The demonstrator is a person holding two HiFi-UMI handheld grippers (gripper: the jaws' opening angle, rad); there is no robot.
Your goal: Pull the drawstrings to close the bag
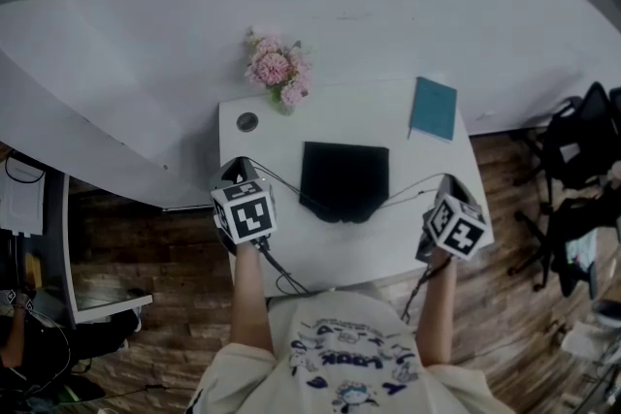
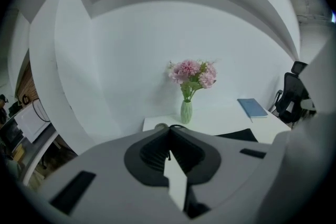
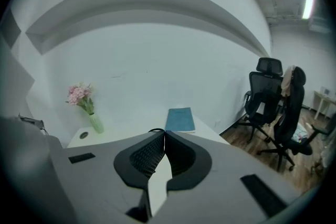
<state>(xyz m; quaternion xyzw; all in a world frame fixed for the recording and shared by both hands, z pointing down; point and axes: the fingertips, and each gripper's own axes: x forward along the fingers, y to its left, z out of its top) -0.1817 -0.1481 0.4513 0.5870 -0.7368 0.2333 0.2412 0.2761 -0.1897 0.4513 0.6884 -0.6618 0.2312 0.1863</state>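
A flat black drawstring bag (image 1: 343, 179) lies in the middle of the white table (image 1: 320, 252), its gathered mouth toward me. One thin black drawstring (image 1: 277, 181) runs from the mouth leftward to my left gripper (image 1: 239, 170). A second drawstring (image 1: 412, 186) runs rightward to my right gripper (image 1: 445, 182). Both strings are stretched outward. In the left gripper view the left gripper (image 2: 169, 129) is shut, with a loop of cord (image 2: 177, 126) at the tips and a corner of the bag (image 2: 239, 135) beyond. In the right gripper view the right gripper (image 3: 164, 134) is shut on a cord loop (image 3: 156, 130).
A vase of pink flowers (image 1: 277, 70) stands at the table's far edge, with a round cable hole (image 1: 247, 122) beside it. A blue notebook (image 1: 433, 109) lies at the far right corner. Black office chairs (image 1: 582, 150) stand on the wooden floor to the right.
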